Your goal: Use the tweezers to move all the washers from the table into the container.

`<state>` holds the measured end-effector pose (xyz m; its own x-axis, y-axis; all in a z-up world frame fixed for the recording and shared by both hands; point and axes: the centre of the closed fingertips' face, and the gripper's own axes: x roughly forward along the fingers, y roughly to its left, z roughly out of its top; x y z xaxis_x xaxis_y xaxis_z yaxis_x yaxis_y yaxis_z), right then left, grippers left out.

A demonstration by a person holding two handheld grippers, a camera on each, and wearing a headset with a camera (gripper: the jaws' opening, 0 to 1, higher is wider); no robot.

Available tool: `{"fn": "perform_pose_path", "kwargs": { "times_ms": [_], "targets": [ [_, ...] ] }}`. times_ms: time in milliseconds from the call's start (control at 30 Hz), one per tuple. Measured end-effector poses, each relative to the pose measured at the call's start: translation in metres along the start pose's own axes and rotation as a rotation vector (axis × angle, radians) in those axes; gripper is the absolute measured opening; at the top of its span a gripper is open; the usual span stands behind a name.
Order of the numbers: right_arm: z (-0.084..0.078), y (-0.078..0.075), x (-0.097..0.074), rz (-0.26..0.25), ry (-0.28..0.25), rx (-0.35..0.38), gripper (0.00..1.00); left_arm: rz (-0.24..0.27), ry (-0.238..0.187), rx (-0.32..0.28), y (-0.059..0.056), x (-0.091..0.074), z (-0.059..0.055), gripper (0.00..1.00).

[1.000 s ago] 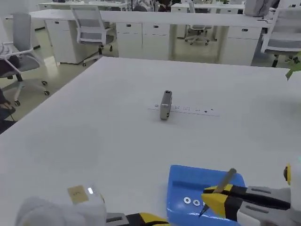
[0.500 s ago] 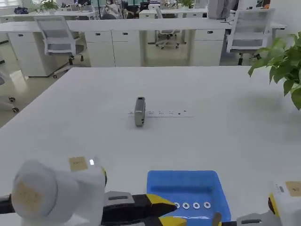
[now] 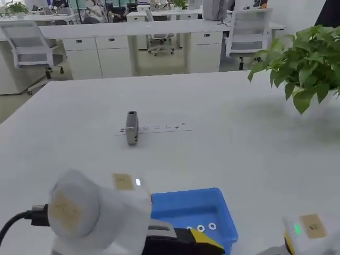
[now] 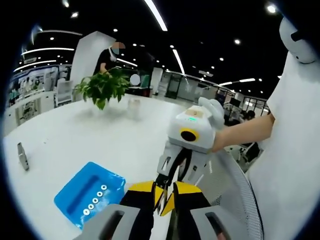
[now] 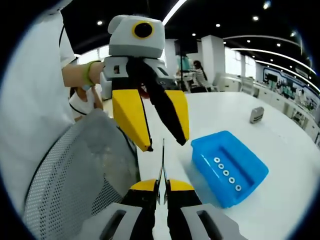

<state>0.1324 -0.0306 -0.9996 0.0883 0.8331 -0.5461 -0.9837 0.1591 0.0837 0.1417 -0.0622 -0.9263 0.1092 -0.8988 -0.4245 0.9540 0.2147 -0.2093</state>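
Tweezers [image 5: 163, 165] pinched in narrow right gripper [image 5: 162, 186], tips beside blue container [image 5: 229, 167], not over it; washers [image 5: 227, 173] lined along container's length; left gripper [image 4: 162, 202] spread unclear.

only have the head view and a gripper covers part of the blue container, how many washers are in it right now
Observer: Five washers lie in a row in the blue container; the right gripper view shows them all.
Operator: where are the tweezers
Observer: The right gripper is shut on the tweezers, which stick out straight from between its jaws.
Operator: and the other one
Observer: The left gripper is open, with its jaws pointing back toward the right gripper.
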Motion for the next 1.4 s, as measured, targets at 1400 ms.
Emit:
{"fn": "perform_pose_path", "kwargs": {
  "times_ms": [1400],
  "targets": [
    [-0.049,-0.029,0.028,-0.039,0.209,-0.145,0.06,0.043,0.356,0.243,0.034,0.003,-0.089,0.00]
  ]
}}
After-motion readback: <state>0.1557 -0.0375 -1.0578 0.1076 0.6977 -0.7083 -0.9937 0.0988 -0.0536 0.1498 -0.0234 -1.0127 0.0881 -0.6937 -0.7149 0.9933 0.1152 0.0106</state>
